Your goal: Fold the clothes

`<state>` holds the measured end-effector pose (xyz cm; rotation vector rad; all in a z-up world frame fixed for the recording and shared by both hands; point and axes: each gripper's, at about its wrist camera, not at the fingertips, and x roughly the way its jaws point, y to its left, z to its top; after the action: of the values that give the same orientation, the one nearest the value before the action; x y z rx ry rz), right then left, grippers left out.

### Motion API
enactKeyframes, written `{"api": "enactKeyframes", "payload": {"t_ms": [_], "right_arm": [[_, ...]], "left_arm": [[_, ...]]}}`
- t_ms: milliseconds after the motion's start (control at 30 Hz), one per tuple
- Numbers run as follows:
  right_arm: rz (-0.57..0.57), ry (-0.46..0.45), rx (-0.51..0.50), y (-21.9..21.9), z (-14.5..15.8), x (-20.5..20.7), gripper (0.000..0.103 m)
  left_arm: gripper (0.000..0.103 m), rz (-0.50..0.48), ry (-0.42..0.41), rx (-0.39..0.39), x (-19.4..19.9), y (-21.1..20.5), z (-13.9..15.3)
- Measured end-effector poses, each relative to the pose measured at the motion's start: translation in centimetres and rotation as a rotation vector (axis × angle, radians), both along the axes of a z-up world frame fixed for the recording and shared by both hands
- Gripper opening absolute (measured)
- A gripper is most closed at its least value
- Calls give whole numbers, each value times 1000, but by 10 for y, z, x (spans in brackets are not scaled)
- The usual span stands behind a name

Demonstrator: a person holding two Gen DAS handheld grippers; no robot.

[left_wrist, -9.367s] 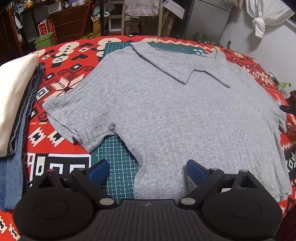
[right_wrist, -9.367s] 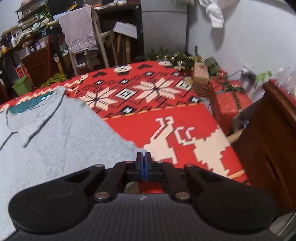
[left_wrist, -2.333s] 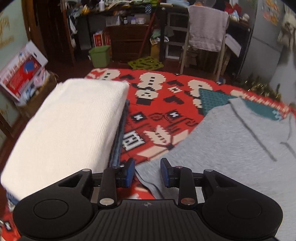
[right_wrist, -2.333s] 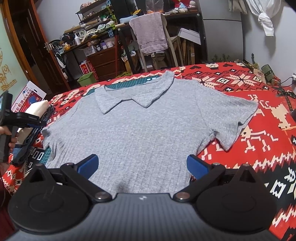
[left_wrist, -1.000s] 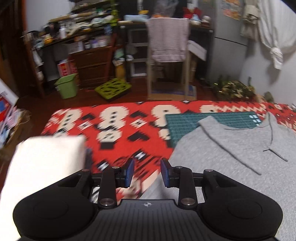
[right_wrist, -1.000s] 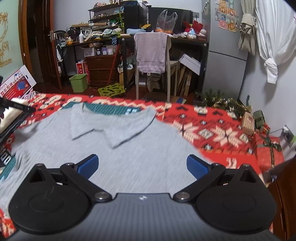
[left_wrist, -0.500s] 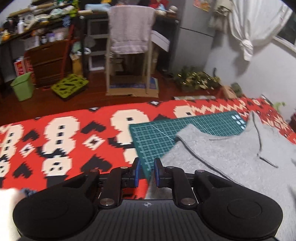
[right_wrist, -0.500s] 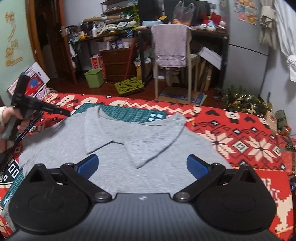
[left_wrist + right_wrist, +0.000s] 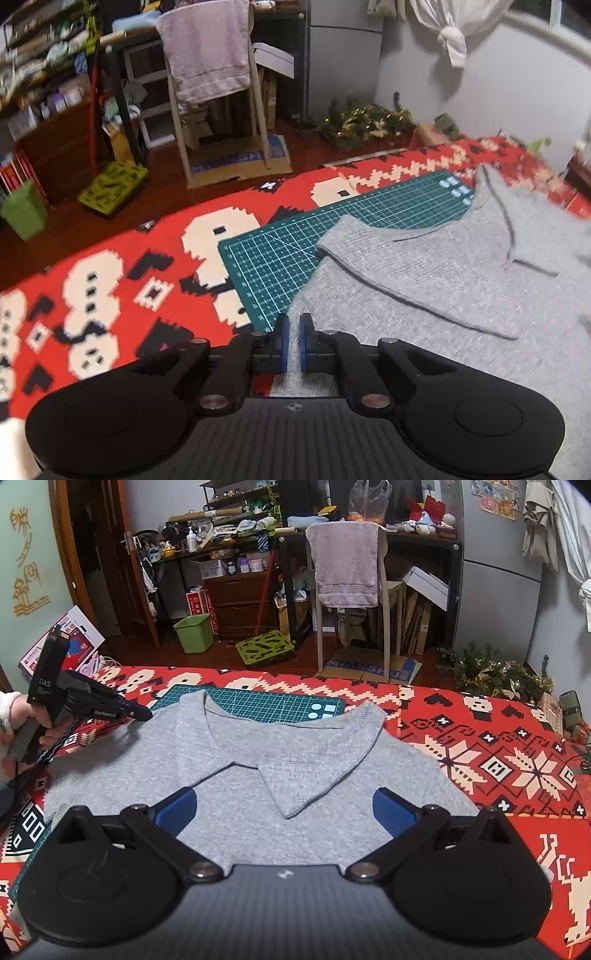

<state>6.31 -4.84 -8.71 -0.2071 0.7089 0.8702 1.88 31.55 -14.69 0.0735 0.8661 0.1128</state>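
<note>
The left gripper point(image 9: 291, 341) had just squeezed its jaws almost shut on the grey shirt's point(image 9: 295, 775) shoulder edge; before, they were wider. The shirt lay flat on the red blanket point(image 9: 498, 746) & green mat point(image 9: 295, 243). The right gripper point(image 9: 284, 812) hung wide open. First fold prob. next.

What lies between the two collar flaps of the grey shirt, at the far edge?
In the right wrist view, a strip of the green cutting mat shows between the two collar flaps of the grey shirt, with nothing lying on that strip.
</note>
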Motion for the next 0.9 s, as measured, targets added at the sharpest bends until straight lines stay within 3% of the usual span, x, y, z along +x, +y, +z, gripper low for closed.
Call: {"api": "enactKeyframes", "payload": {"t_ms": [100,233,300,400,467,500,600,667,800,900], "right_arm": [[-11,-10,-1,-5,2,2,102],[-48,-16,-14,-13,2,14,102],[-71,-22,-33,-16,3,25,102],[-102,-39,-67,-21,3,49,99],[-105,-34,-83,-23,2,71,78],[-101,-32,-94,-22,1,83,73],[-89,-35,-155,-17,-8,117,53],[-92,-22,-193,-15,-19,141,27],[-133,82,-172,-20,-42,178,23],[-108,115,-168,-19,-52,179,23]], "left_arm": [[5,37,2,92,-2,1,0],[5,55,12,126,-2,2,-5],[5,55,19,140,-1,0,-5],[10,77,18,98,-2,6,-1],[19,90,8,47,-3,12,2],[23,96,5,26,-4,14,4],[23,104,3,13,-4,15,5],[23,107,6,9,-2,16,4],[23,108,12,2,0,16,3],[23,103,16,1,0,16,4]]}}
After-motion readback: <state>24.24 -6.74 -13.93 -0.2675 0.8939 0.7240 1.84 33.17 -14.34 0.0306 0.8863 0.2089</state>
